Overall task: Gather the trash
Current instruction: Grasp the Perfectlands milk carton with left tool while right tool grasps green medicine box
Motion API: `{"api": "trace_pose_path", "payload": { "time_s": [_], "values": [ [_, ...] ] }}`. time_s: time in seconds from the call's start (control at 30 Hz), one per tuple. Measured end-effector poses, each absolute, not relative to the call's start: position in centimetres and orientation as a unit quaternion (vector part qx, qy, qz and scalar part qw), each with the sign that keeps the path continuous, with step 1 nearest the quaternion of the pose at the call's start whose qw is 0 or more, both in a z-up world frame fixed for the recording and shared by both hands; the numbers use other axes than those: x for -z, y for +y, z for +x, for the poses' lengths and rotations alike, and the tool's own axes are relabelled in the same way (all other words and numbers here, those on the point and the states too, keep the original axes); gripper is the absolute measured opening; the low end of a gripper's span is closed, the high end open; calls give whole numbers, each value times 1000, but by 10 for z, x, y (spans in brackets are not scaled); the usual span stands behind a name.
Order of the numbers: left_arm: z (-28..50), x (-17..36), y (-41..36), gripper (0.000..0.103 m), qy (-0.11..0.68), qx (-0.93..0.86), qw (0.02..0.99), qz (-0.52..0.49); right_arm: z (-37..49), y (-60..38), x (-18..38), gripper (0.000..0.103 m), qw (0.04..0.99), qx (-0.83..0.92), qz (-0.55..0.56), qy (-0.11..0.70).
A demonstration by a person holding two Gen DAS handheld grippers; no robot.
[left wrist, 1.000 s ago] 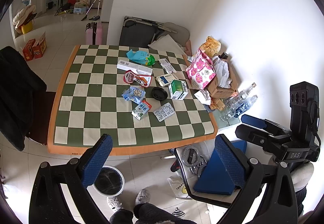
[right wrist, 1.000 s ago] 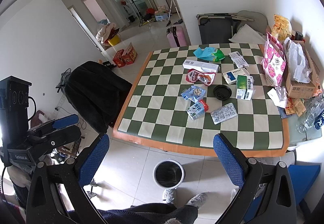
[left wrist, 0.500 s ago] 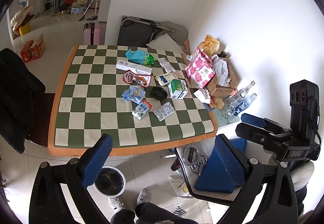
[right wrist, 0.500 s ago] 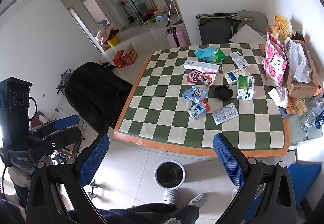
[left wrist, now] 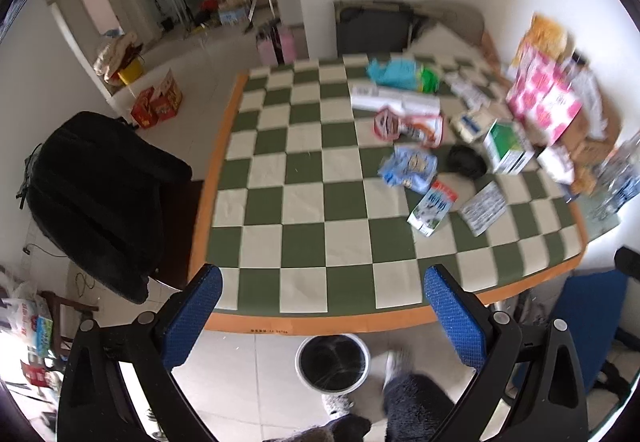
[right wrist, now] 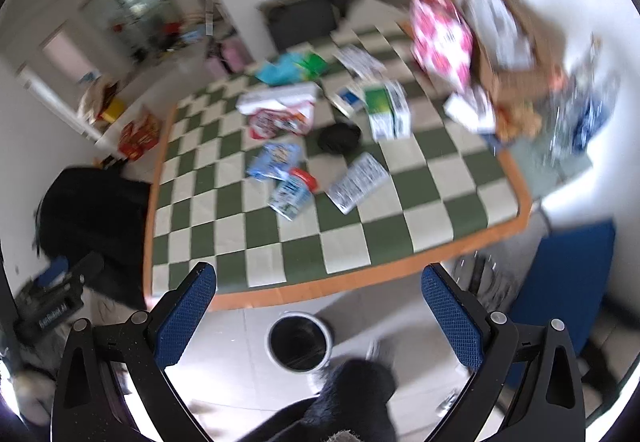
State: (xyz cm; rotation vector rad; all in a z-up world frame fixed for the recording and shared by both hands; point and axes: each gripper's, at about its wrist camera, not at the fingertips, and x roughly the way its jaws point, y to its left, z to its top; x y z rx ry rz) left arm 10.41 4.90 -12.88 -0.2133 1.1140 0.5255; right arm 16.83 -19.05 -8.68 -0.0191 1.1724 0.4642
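trash point(left wrist: 432, 162) lies scattered, crumpled wrappers and boxes, across the checkered table point(left wrist: 304, 202).

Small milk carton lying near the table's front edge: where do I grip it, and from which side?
The milk carton lies flat, its red end pointing away. Come from above with the open right gripper, fingers across its narrow width at mid-body; the blue wrapper crowds the far end.
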Motion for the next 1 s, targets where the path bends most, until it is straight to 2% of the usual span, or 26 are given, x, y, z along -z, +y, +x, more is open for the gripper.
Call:
{"api": "trace_pose_path", "payload": {
  "time_s": [0.27,0.4,0.47,0.53,0.57,0.63,0.67,1.0],
  "values": [
    [232,235,33,102,629,-147,762,-58,300,-177,189,103,775,-155,-50,611],
    [299,293,15,94,685,-90,722,-40,368,-167,233,103,749,-154,-80,640],
    [325,322,7,93,711,-67,699,-29,399,-164,251,103,739,-149,-95,650],
    [342,346,2,84,733,-55,678,-18,429,-159,266,103,727,-149,-105,662],
    [347,354,2,76,740,-55,670,-14,441,-156,271,103,723,-150,-109,666],
    [353,364,6,66,747,-61,662,-18,457,-149,277,103,719,-153,-113,668],
    [353,366,10,53,747,-67,661,-26,468,-143,281,103,719,-156,-120,667],
    [309,348,79,51,717,-216,649,-135,520,-87,304,103,715,-158,-125,670]
  ]
}}
